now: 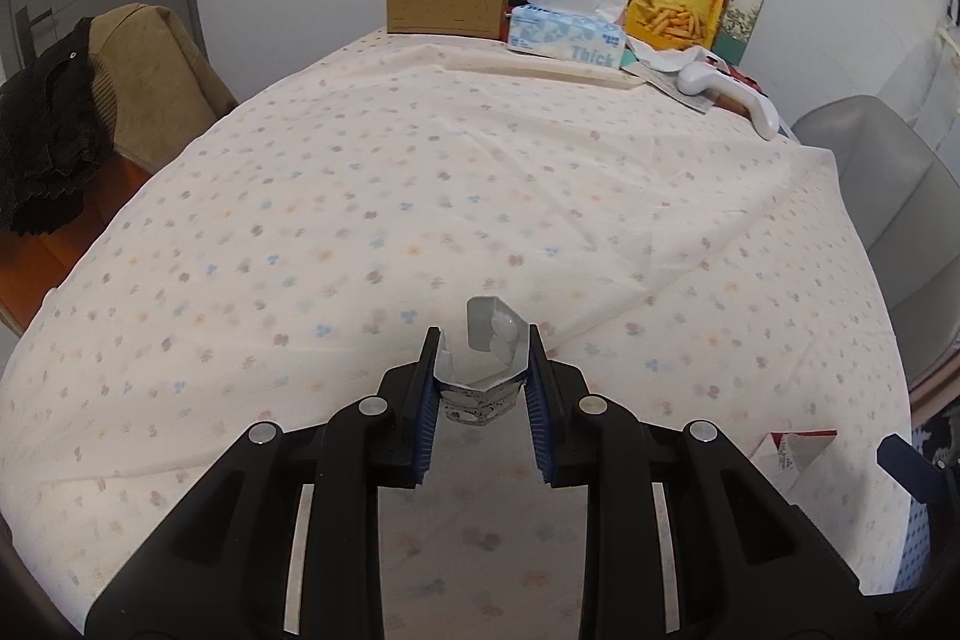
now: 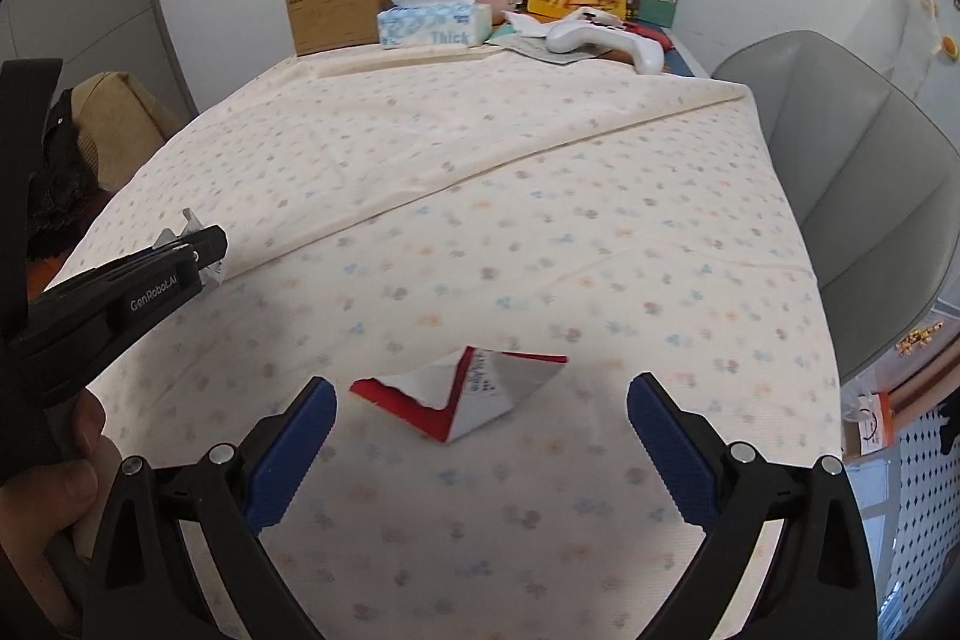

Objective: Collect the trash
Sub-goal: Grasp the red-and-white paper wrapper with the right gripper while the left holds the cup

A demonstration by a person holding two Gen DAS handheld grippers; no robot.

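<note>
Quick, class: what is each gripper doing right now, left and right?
Left gripper: closed on a crumpled silvery wrapper.
Right gripper: jaws wide open, empty, with the red and white wrapper on the table between them.

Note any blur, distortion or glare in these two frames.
Left wrist: the tablecloth print is softly blurred, fisheye bends the table edges, corners vignette dark; the held wrapper stays sharp. Right wrist: same bowing, cloth smeared around the red-and-white wrapper; no harsh glare.

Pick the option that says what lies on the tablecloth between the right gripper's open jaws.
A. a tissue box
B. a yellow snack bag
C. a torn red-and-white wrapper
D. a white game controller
C: the torn red-and-white wrapper lies flat on the tablecloth ahead of the right gripper, between its wide-open jaws.
</note>
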